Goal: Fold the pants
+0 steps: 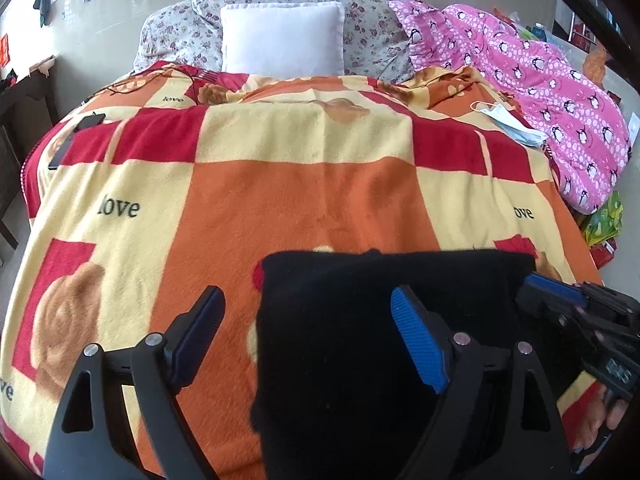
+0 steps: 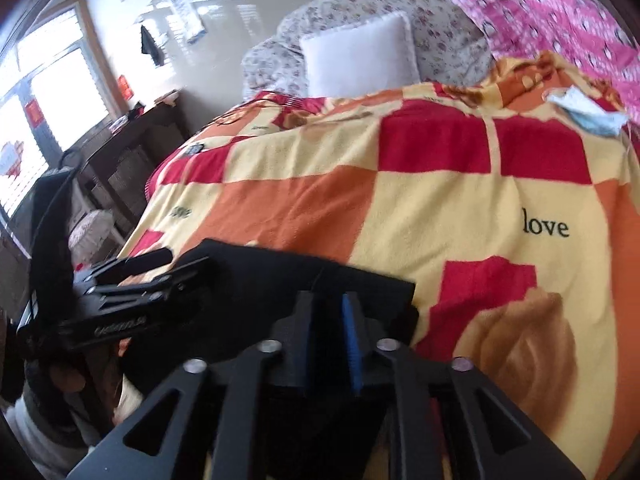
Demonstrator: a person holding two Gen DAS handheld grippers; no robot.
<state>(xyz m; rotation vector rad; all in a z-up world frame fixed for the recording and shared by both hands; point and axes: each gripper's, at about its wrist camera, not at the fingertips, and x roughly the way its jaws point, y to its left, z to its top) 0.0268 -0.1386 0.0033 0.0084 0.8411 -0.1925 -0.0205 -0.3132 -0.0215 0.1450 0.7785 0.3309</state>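
The black pants (image 1: pixel 340 340) lie folded into a thick block on the checked blanket (image 1: pixel 280 184) near the bed's front edge. My left gripper (image 1: pixel 306 308) is open, its jaws spread wide over the left edge of the pants. My right gripper (image 2: pixel 329 312) is shut on the near right part of the pants (image 2: pixel 280 272). It also shows in the left wrist view (image 1: pixel 560 288) at the pants' right edge. The left gripper appears in the right wrist view (image 2: pixel 160 264) at the left.
A white pillow (image 1: pixel 282 38) and floral bedding (image 1: pixel 368 20) lie at the head. A pink penguin quilt (image 1: pixel 560 92) and a face mask (image 1: pixel 508 122) are at the right. A phone (image 1: pixel 76 136) lies at the blanket's left edge. A dark cabinet (image 2: pixel 132 148) stands left of the bed.
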